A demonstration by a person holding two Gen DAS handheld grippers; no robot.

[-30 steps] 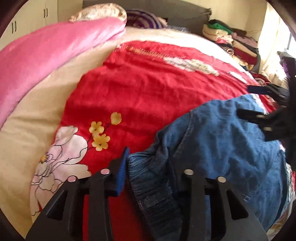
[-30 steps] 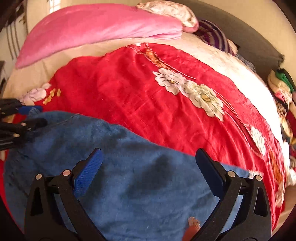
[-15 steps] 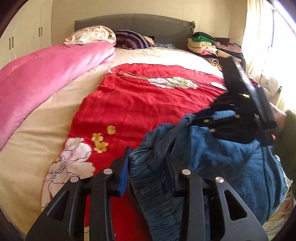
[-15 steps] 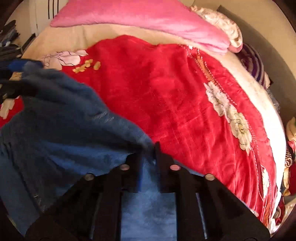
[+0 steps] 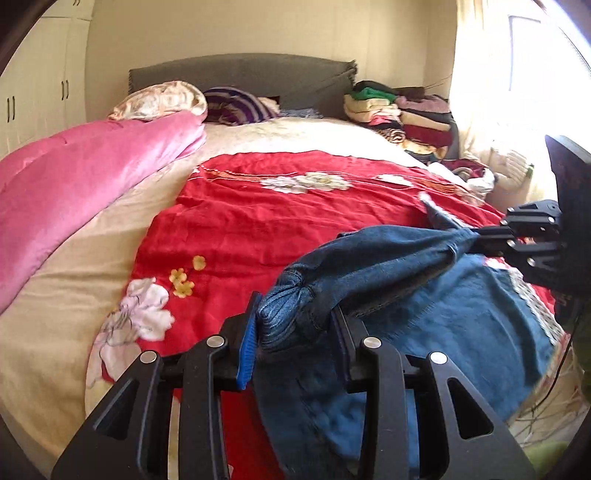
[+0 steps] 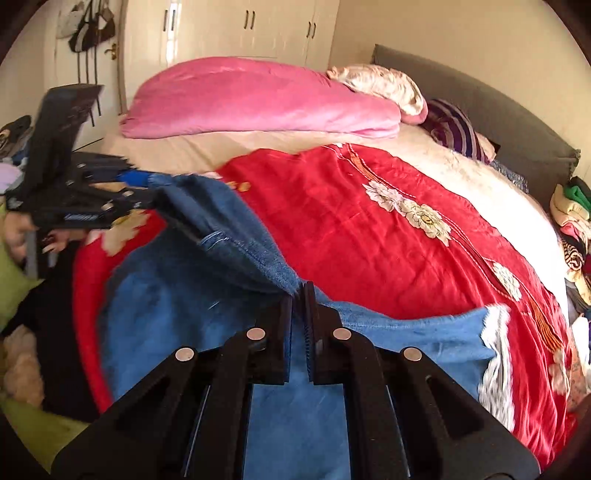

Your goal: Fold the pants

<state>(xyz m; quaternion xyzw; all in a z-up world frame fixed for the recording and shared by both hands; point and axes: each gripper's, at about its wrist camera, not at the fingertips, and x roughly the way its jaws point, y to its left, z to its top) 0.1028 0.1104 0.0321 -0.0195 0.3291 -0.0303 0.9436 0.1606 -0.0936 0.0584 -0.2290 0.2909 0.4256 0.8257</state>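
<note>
Blue denim pants (image 5: 461,325) lie on the red floral blanket (image 5: 258,229) at the near side of the bed. My left gripper (image 5: 295,325) is shut on the bunched elastic waistband and holds it above the blanket. My right gripper (image 6: 298,295) is shut on the other part of the upper edge of the pants (image 6: 229,221). The cloth is stretched and lifted between the two grippers. The lower part hangs down, and a frayed white leg hem (image 6: 495,354) rests at the right. Each gripper shows in the other's view, the right one (image 5: 476,240) and the left one (image 6: 144,188).
A pink quilt (image 5: 74,177) lies along the left side of the bed, with pillows (image 5: 236,103) by the grey headboard (image 5: 240,70). A stack of folded clothes (image 5: 402,114) sits at the far right corner. Wardrobes (image 6: 240,26) stand behind; green cloth (image 6: 22,280) lies below the bed edge.
My right gripper closed on the pants' edge one second to half a second ago. Both grippers have since risen, lifting the top edge off the blanket and pulling it taut.
</note>
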